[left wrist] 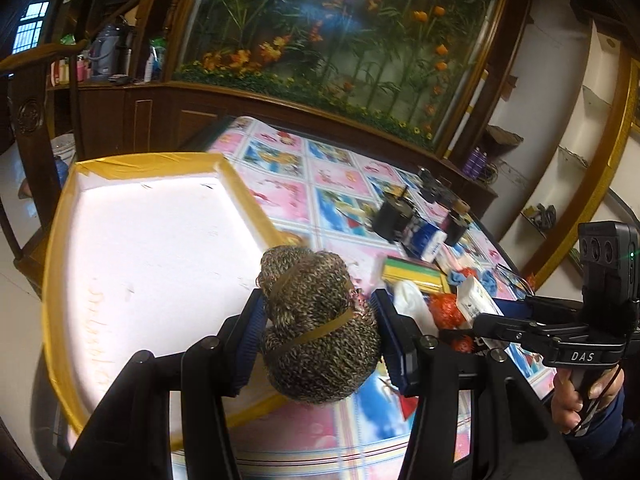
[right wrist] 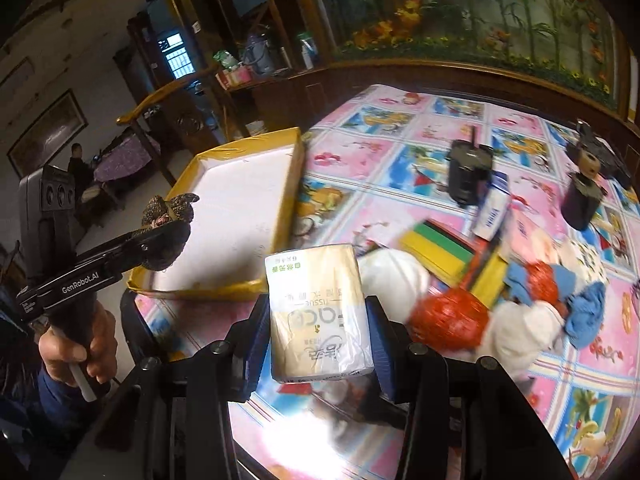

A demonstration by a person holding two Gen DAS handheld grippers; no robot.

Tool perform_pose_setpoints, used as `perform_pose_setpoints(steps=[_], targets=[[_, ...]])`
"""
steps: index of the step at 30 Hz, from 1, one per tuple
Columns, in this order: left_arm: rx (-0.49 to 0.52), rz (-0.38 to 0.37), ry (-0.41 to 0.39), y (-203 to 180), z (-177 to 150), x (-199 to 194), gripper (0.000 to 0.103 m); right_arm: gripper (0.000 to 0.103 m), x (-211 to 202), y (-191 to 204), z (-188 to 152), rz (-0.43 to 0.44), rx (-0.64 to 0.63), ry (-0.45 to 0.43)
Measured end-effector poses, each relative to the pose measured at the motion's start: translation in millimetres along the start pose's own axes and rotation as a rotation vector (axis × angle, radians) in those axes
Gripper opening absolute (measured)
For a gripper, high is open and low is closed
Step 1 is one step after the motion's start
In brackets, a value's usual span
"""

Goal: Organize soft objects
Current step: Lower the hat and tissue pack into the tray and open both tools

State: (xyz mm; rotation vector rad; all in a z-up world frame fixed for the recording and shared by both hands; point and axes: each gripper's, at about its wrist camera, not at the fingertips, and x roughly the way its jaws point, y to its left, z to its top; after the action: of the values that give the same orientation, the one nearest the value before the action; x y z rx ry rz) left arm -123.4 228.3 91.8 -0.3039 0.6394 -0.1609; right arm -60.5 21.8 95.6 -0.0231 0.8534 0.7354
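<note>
My left gripper [left wrist: 318, 336] is shut on a speckled brown knitted bundle [left wrist: 316, 320] bound with a tan band. It hangs over the near right corner of a white foam box [left wrist: 152, 248] edged in yellow tape. My right gripper [right wrist: 318, 332] is shut on a pack of tissues [right wrist: 318, 312], held above the patterned tablecloth just right of the same box [right wrist: 236, 216]. In the right wrist view the left gripper [right wrist: 160, 236] shows at the left with the bundle [right wrist: 168, 216] over the box. The left wrist view has the right gripper [left wrist: 480, 316] at the right edge with the tissue pack [left wrist: 478, 300].
A heap of soft things lies on the table: white cloth [right wrist: 394, 276], red mesh balls [right wrist: 452, 316], blue cloth [right wrist: 584, 312], a striped yellow-green sponge pack [right wrist: 436, 248]. Dark cylinders [right wrist: 466, 176] and a blue-white box [right wrist: 494, 208] stand behind. A wooden cabinet and a chair [right wrist: 168, 100] lie beyond.
</note>
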Motion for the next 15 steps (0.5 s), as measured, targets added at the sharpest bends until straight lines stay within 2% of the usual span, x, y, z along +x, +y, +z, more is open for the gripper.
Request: perform_pose_setpoints(steps=[9, 15], targets=[[-0.062, 0.046, -0.001, 48.6, 11.3, -6.3, 0.052, 0.05, 34.7, 40.6, 47.4, 0.054, -0.019, 0.042], [-0.068, 0.088, 0.023, 79.1, 34.2, 2.2, 0.052, 0.05, 72.6, 63.1, 91.3, 0.086, -0.007, 0.078]])
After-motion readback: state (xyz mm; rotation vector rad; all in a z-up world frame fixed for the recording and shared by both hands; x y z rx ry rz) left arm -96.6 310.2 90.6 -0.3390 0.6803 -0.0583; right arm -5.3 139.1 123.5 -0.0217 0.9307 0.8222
